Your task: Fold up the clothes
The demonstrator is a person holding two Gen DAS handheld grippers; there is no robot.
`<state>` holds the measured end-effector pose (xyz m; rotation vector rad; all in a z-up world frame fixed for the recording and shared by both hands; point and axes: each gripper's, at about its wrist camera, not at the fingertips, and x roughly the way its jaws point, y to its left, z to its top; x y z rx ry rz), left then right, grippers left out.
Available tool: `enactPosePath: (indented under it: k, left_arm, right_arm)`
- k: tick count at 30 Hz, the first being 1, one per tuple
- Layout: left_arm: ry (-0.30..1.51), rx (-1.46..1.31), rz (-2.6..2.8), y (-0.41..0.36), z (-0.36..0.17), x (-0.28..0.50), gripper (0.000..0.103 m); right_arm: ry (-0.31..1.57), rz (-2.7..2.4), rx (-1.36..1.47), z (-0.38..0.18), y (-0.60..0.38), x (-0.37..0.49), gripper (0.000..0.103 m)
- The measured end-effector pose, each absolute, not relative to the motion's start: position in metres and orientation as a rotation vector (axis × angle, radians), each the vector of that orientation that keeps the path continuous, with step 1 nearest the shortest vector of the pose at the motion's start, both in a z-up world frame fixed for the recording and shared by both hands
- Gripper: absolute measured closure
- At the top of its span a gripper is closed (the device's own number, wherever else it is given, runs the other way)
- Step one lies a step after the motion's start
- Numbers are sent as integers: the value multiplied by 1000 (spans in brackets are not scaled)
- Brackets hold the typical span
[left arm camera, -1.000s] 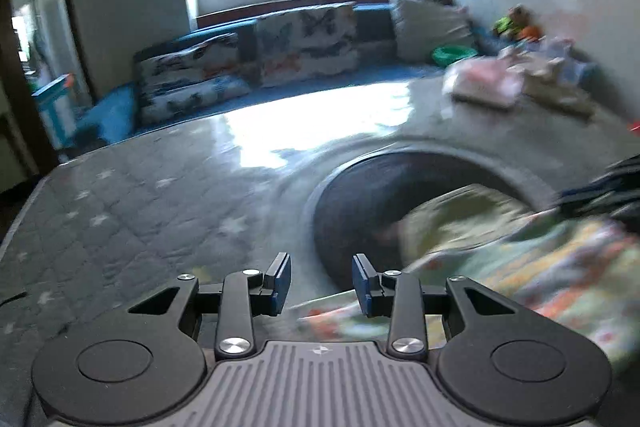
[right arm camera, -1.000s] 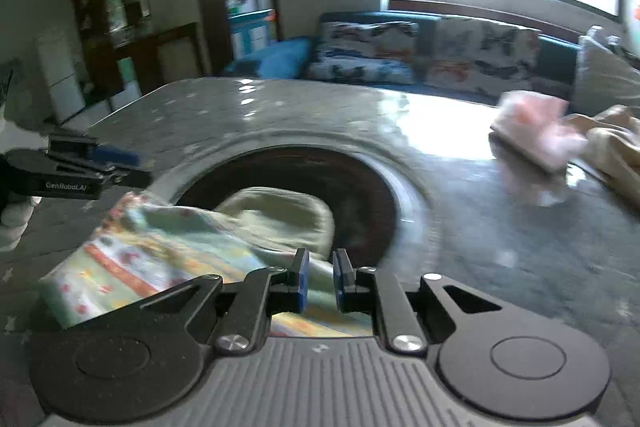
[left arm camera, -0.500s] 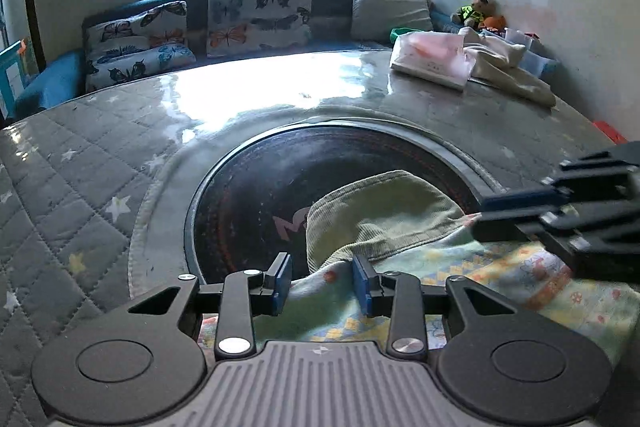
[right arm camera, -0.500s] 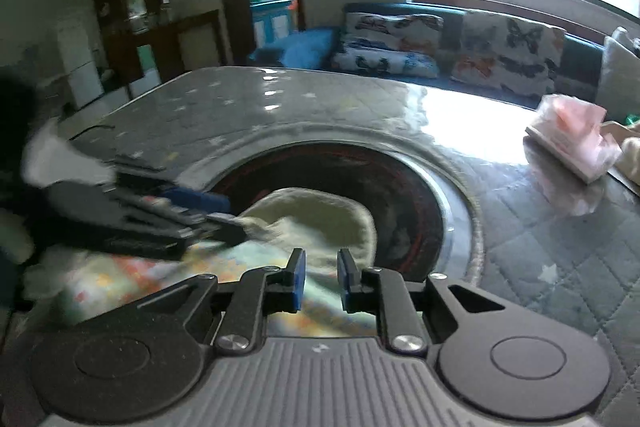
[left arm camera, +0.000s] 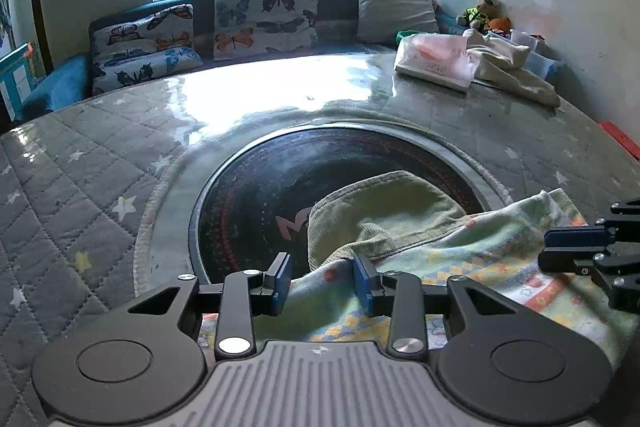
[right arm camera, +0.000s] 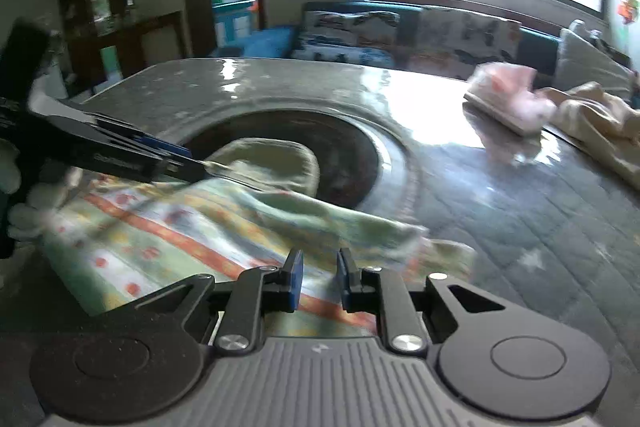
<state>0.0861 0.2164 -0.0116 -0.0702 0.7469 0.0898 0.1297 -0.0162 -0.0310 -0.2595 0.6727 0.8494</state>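
Observation:
A colourful patterned garment (left arm camera: 480, 267) with an olive-green corduroy part (left arm camera: 384, 211) lies on the round table, partly over the dark centre disc (left arm camera: 256, 203). My left gripper (left arm camera: 322, 283) is open, its blue pads either side of a raised fold of the garment. My right gripper (right arm camera: 319, 277) is open just over the patterned cloth (right arm camera: 168, 239). The right gripper shows at the right edge of the left wrist view (left arm camera: 580, 247); the left gripper shows at the left of the right wrist view (right arm camera: 120, 155), its tips at the green part (right arm camera: 272, 163).
A quilted grey cover (left arm camera: 80, 187) with stars lies over the table. A folded pink item (left arm camera: 436, 61) and a beige cloth (left arm camera: 516, 71) lie at the far right. A sofa with butterfly cushions (left arm camera: 264, 19) stands behind, with a doorway and shelves to the left.
My right gripper's jaws have opened wider and it has moved right along the garment's edge. My left gripper has swung round and come down onto the garment's left edge.

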Motion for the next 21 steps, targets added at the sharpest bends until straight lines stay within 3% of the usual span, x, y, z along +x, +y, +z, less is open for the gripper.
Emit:
enactPosePath:
  k: [8, 21]
  left_arm:
    - [675, -51, 24, 184, 11, 48, 66]
    - [678, -70, 0, 146, -8, -7, 69]
  right_arm:
    - [625, 906, -223, -13, -23, 112, 84]
    - [525, 1058, -395, -24, 2, 44, 84]
